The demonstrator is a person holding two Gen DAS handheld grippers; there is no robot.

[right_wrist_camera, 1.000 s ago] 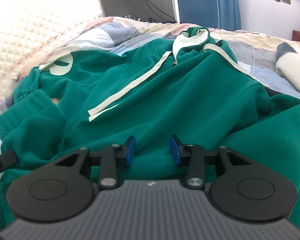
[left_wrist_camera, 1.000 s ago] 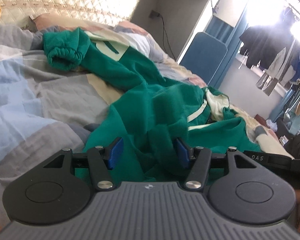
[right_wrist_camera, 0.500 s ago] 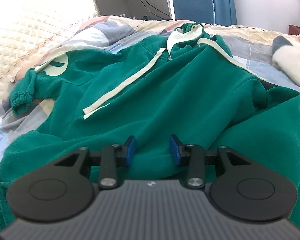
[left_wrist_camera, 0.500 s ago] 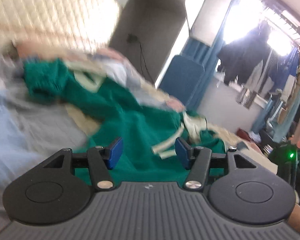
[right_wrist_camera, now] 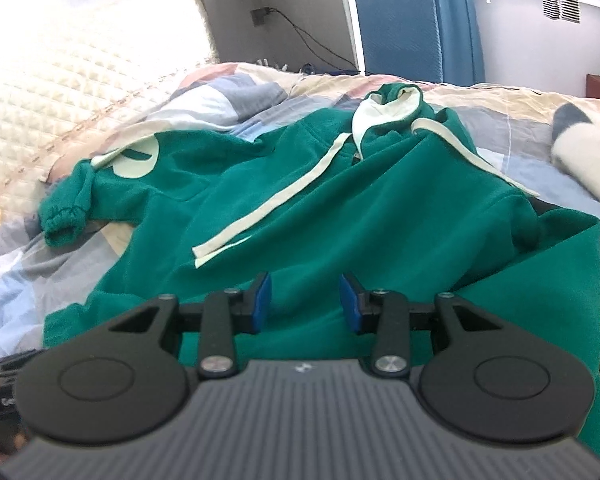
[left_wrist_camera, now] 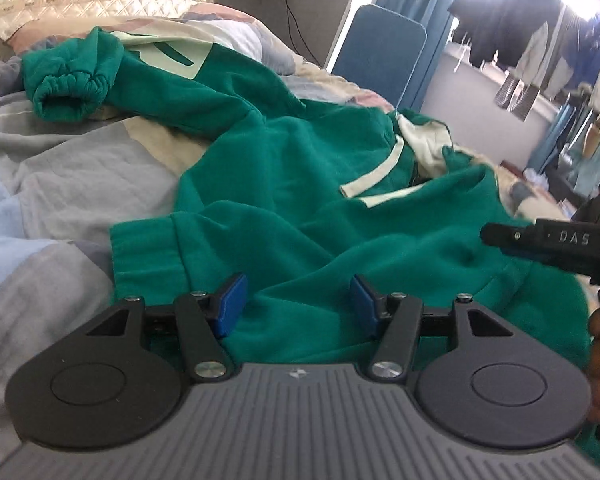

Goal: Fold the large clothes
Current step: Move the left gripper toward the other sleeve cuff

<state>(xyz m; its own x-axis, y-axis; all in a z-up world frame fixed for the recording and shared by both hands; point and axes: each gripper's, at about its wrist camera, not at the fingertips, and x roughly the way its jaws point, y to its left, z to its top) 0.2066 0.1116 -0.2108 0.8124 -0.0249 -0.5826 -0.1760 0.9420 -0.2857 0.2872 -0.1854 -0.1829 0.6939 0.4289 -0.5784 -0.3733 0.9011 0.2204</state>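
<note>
No fold shows yet on the green hoodie (right_wrist_camera: 380, 208): it lies spread but rumpled across the bed (right_wrist_camera: 532, 120), filling the middle of the right wrist view, hood (right_wrist_camera: 388, 108) toward the top centre and hem toward the bottom edge. One sleeve (left_wrist_camera: 112, 76) reaches to the upper left of the left wrist view, cuff open and bunched, well apart from the body of the garment. The pale drawstrings (right_wrist_camera: 268, 208) trail loose down the chest. On the right of the right wrist view the other side of the garment is already doubled over itself in a thick ridge, though that reads as a crease from handling, not a tidy fold.

The left gripper (left_wrist_camera: 296, 304) hangs over the hem near the lower centre of its frame, jaws apart with cloth under them but nothing pinched. The right gripper (right_wrist_camera: 304, 300) sits likewise over the lower body of the hoodie, jaws parted more narrowly and empty.

By my judgement the work is at its start: the cloth needs smoothing flat, then both sleeves brought in, then the body folded up; all of that is left.
</note>
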